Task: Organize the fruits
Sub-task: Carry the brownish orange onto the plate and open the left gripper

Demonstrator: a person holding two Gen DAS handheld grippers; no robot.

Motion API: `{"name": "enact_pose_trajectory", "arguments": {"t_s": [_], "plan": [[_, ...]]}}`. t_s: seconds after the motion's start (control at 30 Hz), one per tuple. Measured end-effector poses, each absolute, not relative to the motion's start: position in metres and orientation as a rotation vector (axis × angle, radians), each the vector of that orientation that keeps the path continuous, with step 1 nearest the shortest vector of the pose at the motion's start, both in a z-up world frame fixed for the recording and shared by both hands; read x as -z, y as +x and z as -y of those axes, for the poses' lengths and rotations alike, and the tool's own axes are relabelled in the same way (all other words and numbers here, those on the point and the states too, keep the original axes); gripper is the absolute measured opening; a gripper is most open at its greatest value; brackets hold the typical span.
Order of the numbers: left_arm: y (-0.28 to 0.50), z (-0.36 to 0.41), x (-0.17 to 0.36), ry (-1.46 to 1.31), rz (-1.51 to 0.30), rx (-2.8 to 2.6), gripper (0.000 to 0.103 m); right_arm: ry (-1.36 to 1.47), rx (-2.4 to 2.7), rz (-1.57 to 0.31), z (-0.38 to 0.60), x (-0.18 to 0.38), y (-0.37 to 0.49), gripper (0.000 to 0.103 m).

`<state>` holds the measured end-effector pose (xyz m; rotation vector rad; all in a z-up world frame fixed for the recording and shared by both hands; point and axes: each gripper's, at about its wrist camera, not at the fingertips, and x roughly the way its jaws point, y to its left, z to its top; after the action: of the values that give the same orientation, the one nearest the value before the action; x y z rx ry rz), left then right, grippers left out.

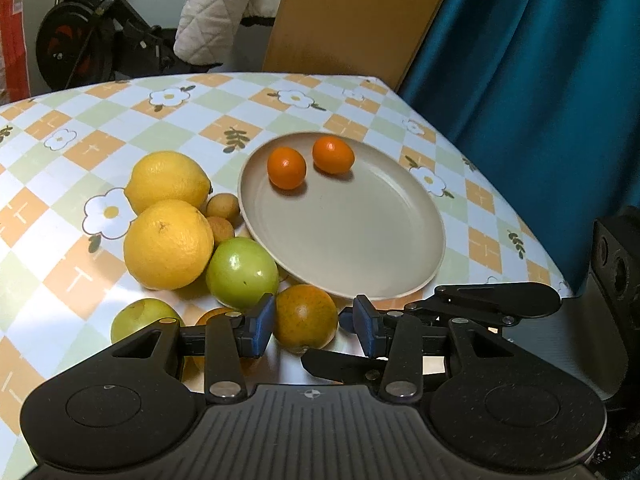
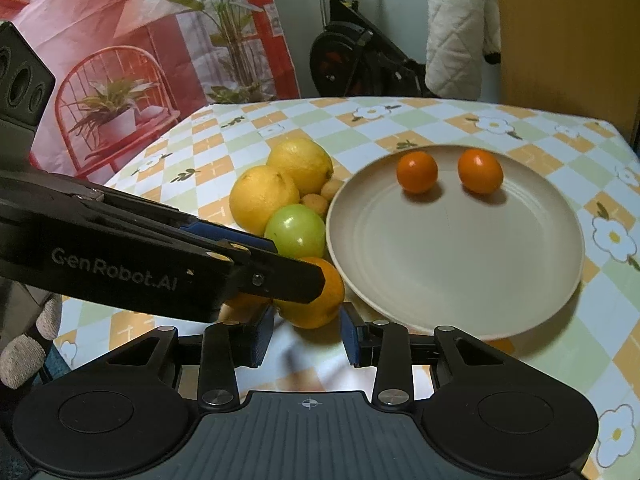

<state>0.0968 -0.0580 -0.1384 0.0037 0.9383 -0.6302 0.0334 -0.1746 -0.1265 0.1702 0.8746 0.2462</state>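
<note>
Orange-green citrus (image 1: 306,317): sits on the tablecloth (image 1: 80,132) between the blue pads, just short of the plate rim.
Left gripper (image 1: 314,322): parted around the citrus, not visibly pressing; grasping nothing.
Right gripper (image 2: 306,334): part-open and empty, same citrus just ahead of its tips.
Beige plate (image 1: 400,240): ahead and right of the left tool, two kumquats (image 1: 286,168) at its far side.
Advice: centre pads on widest girth, close gently, lift clear of green fruit (image 1: 242,267) ahead-left.

Beige plate (image 1: 400,264) holds two bright orange fruits (image 1: 286,173) (cloth (image 1: 56,128): orange-green checks, white flowers).
</note>
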Motion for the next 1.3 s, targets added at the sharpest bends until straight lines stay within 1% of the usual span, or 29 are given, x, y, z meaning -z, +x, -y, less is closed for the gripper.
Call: {"name": "enact_pose_trajectory", "arguments": {"t_s": [0.3,0.43,0.53,0.67,0.73,1.3], "plan": [[0.104,0.061,0.145,0.01,-0.972,0.612,0.044,0.208,-0.251,-0.885,0.179,0.134,0.036,0.034],[0.105,0.063,0.149,0.012,-0.983,0.608,0.044,0.215,-0.249,-0.885,0.178,0.136,0.038,0.035],[0.107,0.063,0.15,0.014,-0.979,0.608,0.043,0.22,-0.246,-0.884,0.178,0.137,0.04,0.039],[0.106,0.063,0.15,0.016,-0.979,0.611,0.042,0.22,-0.245,-0.878,0.177,0.138,0.042,0.039],[0.104,0.063,0.148,0.023,-0.977,0.611,0.041,0.214,-0.25,-0.877,0.175,0.137,0.042,0.037],[0.083,0.054,0.123,0.016,-0.916,0.604,0.041,0.182,-0.263,-0.827,0.169,0.113,0.028,0.036]]}}
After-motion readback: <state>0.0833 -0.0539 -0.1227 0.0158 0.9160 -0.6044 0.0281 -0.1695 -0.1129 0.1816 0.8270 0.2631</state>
